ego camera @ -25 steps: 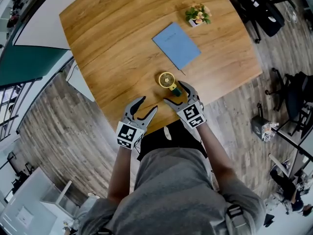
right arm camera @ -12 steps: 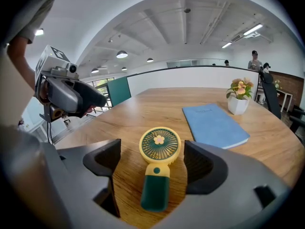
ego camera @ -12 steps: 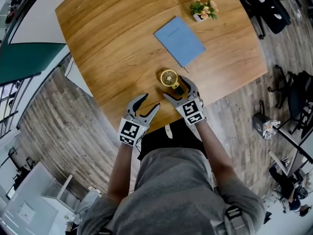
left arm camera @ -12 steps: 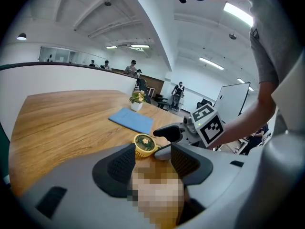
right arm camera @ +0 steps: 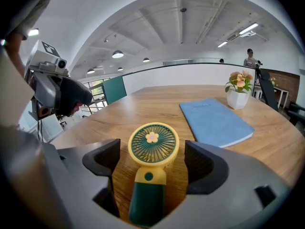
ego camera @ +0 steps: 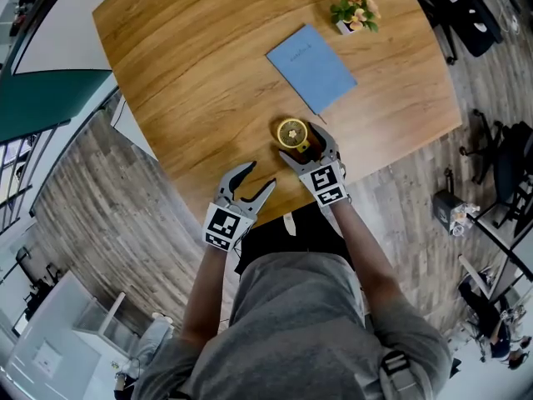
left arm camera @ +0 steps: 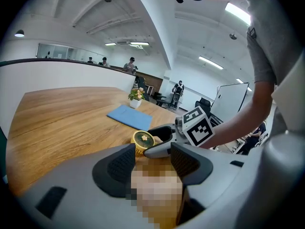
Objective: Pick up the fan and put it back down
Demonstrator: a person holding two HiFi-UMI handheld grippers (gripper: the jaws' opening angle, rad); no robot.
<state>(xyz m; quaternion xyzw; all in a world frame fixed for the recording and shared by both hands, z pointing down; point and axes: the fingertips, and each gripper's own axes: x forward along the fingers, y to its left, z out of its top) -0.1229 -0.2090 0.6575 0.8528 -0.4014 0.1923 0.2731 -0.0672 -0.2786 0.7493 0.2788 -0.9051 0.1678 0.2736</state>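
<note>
Two neighbours beyond fan (ego camera: 292, 133): notebook (ego camera: 311, 67); plant (ego camera: 354, 12)

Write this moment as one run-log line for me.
phase: pre-grasp | right gripper: jaws open either side of fan handle | left gripper: jaws open, empty | fan: lying on table

Yellow-headed, green-handled fan (right arm camera: 151, 162) flat on the wood.

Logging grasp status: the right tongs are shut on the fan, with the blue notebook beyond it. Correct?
No: the right gripper view shows the right tongs open, jaws apart on either side of the fan. The blue notebook does lie beyond it.
</note>
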